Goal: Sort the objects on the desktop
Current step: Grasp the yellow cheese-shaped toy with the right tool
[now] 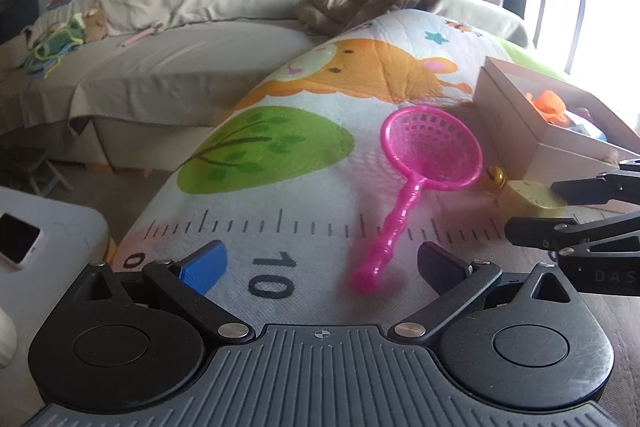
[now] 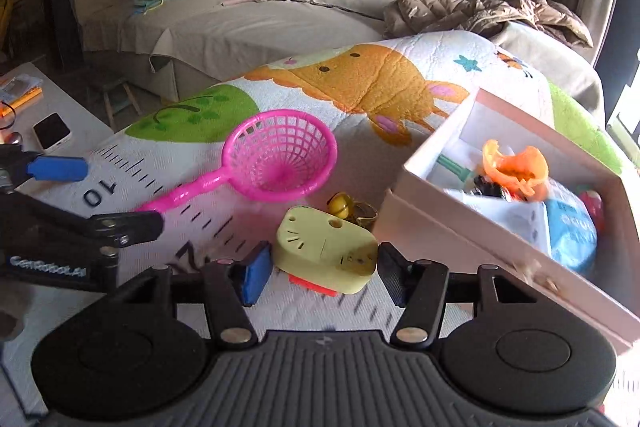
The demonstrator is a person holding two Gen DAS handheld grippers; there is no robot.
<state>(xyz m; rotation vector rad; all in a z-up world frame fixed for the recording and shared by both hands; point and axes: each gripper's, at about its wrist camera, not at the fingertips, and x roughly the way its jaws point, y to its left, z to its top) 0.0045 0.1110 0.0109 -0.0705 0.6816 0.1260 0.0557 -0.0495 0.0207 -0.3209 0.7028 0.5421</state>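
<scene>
A: From my right wrist view, the pale yellow case (image 2: 326,253) lies low in the frame's centre on the printed mat (image 2: 400,87), an orange-red piece showing under its near edge. My right tool (image 2: 324,273) brackets it, one finger on either side, but I can't quite tell if the pads touch; no firm clamp that I can see.

B: And around it?

A: Just behind sits a small yellow ring toy (image 2: 344,205). The pink strainer (image 2: 276,163) lies left of centre, handle running toward the lower left. The open cardboard box (image 2: 472,239) fills the right side, with an orange toy (image 2: 514,167) inside.

B: The other one?

A: My left tool (image 1: 322,259) stands released, nothing between its fingers, with the strainer's handle end just ahead. A phone (image 1: 18,241) lies at that view's left edge.
</scene>
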